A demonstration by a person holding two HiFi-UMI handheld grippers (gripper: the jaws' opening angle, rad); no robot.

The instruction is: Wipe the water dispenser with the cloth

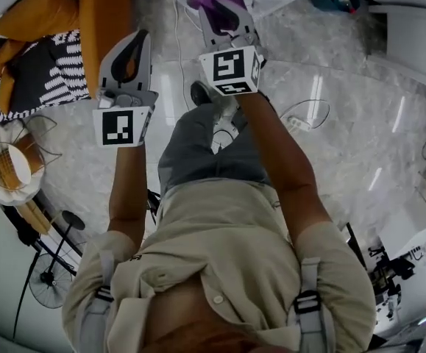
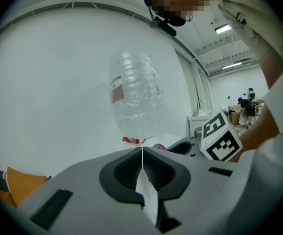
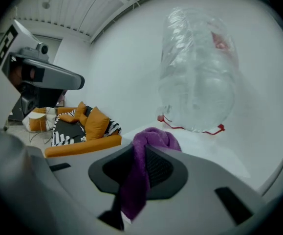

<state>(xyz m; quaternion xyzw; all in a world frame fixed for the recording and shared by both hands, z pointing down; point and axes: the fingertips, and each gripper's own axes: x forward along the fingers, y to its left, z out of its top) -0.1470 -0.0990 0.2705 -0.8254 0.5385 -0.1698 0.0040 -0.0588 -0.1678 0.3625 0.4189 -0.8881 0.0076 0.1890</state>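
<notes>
The right gripper (image 3: 141, 148) is clamped on a purple cloth (image 3: 153, 140). The jaws pinch a narrow fold. One bunch stands beyond the tips and a tail hangs down toward 6 o'clock between the pads. The left gripper (image 2: 142, 150) has its jaws pressed together at the tips, with nothing I can identify between them. In the head view it sits at 9 o'clock of the right gripper. The water dispenser (image 3: 205, 148) shows in the right gripper view as a white top surface at 2 o'clock of the jaws. It carries a clear inverted water bottle (image 3: 200, 67) with a red collar (image 3: 190, 128) at its base. The cloth appears apart from the dispenser, so I judge that wiping has not begun.

- **Cloth slip:** the grip is on a thin fold only, so drag across the surface could pull the cloth out of the jaws.
- **Scraping:** little cloth covers the jaw tips, so a flat approach could bring hard plastic against the casing.
- **Bottle disturbance:** a sideways stroke near the collar could push the bottle and rock it in its seat.
- **Left gripper:** it is idle and close by, and it could strike the bottle (image 2: 134, 94) if both hands advance together.
</notes>
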